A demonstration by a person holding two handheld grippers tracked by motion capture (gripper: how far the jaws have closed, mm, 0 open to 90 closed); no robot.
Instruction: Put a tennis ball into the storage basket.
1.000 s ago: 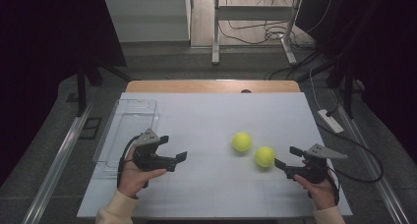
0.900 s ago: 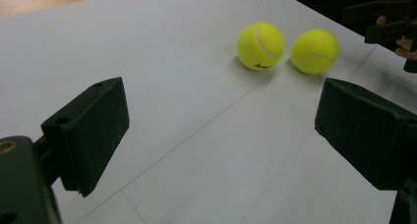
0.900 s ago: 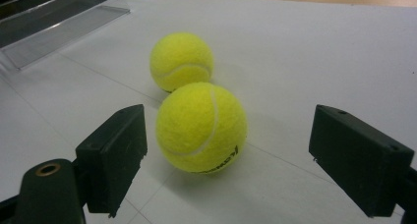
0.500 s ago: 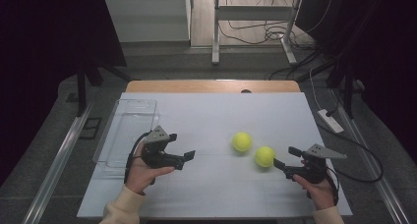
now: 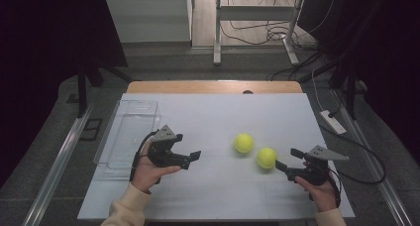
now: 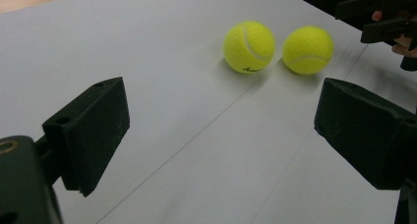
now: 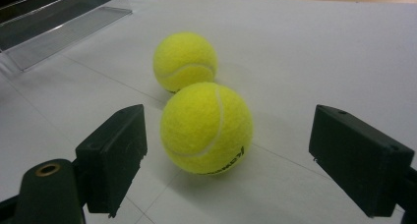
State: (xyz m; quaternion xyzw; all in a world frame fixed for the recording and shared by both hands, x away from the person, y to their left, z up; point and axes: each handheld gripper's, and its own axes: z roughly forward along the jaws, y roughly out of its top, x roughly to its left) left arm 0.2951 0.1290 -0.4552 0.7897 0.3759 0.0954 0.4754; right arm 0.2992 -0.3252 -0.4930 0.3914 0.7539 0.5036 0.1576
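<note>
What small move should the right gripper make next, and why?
Probably ease the right gripper forward a little, then close. Its jaws stand open on either side of the nearer tennis ball, which rests on the table, not yet touching it.

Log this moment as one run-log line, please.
left gripper: open, off balls | right gripper: open, at near tennis ball | far tennis ball: on table | clear tray: left

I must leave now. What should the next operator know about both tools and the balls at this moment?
Left tool: open, holds nothing, pointed toward the two balls but well short of them.
Right tool: open, its jaws on either side of the near tennis ball, not closed on it.
Far tennis ball lies just beside the near one on the white table.
Clear tray at the table's left holds no ball.
Done: nothing grasped. Left: probably close on a ball and carry both to the tray.
</note>
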